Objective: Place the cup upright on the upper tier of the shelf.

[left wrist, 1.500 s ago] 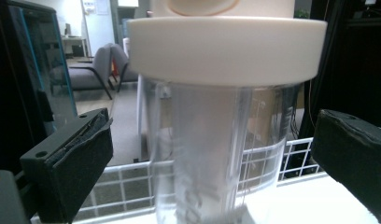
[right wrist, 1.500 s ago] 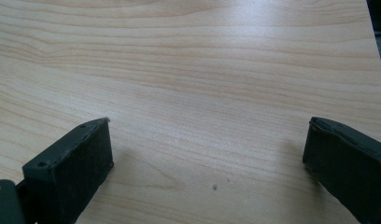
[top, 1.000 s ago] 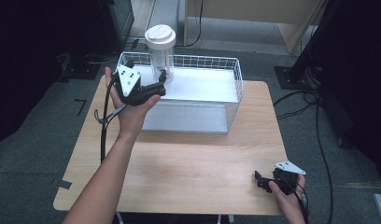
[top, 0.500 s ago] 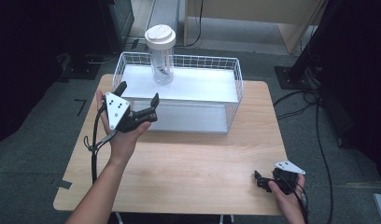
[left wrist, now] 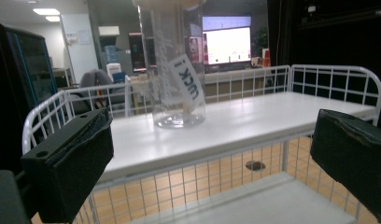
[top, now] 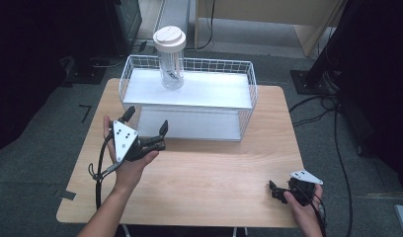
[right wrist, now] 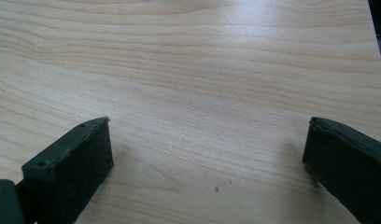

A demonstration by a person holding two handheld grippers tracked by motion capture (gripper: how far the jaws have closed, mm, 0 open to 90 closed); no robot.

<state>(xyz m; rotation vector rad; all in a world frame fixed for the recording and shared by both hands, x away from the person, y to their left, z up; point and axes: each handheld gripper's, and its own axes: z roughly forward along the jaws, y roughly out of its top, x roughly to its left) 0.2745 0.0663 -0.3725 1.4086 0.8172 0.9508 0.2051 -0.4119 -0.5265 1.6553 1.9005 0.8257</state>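
Since a second ago the left tool [top: 146, 121] has drawn back from the clear jar [top: 170, 59], down and toward the person, and now hangs in front of the wire basket [top: 249, 103] over the tabletop [top: 214, 168]; the jar stands where it stood. Its jaws are spread wide with nothing between them. The right tool [top: 278, 190] has not stirred from the near right corner, low over the wood, jaws likewise apart and empty.

My guess is that the jar has been set down and the hand is clearing away. To do that well I'd keep the jaws wide and carry the tool straight back, well off the basket's front wires, so nothing snags (the trailing cable loops close by the wrist).

As for containers: the basket is white wire, with a white shelf [left wrist: 254, 116] across its upper part and a second white floor below; I see nothing lying on that lower level. The jar stands upright on the shelf, toward its back left, with a pale round lid [top: 169, 37] on. Inside is a slip of paper with dark lettering [left wrist: 186, 84], leaning against the wall (I can't read it properly).
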